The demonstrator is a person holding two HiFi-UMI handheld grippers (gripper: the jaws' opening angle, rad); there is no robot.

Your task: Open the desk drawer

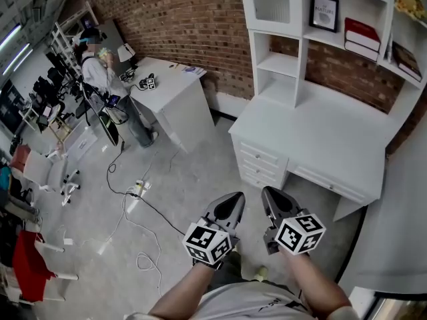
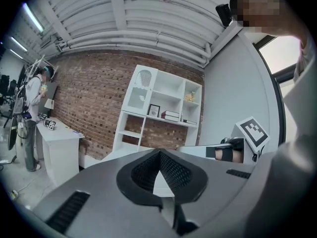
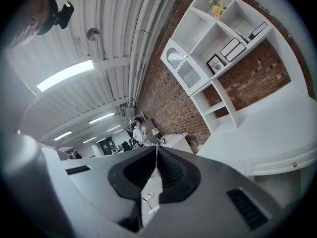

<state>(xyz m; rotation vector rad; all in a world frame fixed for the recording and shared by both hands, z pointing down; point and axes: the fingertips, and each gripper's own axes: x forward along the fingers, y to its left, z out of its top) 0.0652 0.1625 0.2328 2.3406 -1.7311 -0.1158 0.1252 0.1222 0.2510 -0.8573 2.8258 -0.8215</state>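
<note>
— Which step is this?

— The approach, I'd judge. The left gripper (image 1: 231, 204) and the right gripper (image 1: 272, 201) hang side by side over the speckled grey concrete floor (image 1: 187, 179). They are well apart from the smooth white painted worktop (image 1: 320, 135) and touch nothing.

— And the jaws?

— Both pairs are closed. The ribbed black pads meet at the tips, and nothing lies between them.

— Where is the drawer?

— Under the worktop. A wide, shallow white drawer (image 1: 330, 181) runs just beneath its front edge, with a small round knob (image 3: 295, 163) at the middle. A stack of three small white drawers (image 1: 261, 162) sits below the worktop's left end as the head view shows it. All look shut, with their fronts flush. I can't tell which one is meant.

— So what does the next move call for?

— Closing in on the worktop, parting one pair of jaws, centring them on a knob and shutting on it. Then comes a straight, level pull. The knob looks small, hard and slick, so an off-centre grip would likely slip.

— Anything in the way?

— No. The white shelved hutch (image 1: 279, 64) rises from the back of the worktop against the rough red brick wall (image 1: 180, 19), clear of the pull.
</note>
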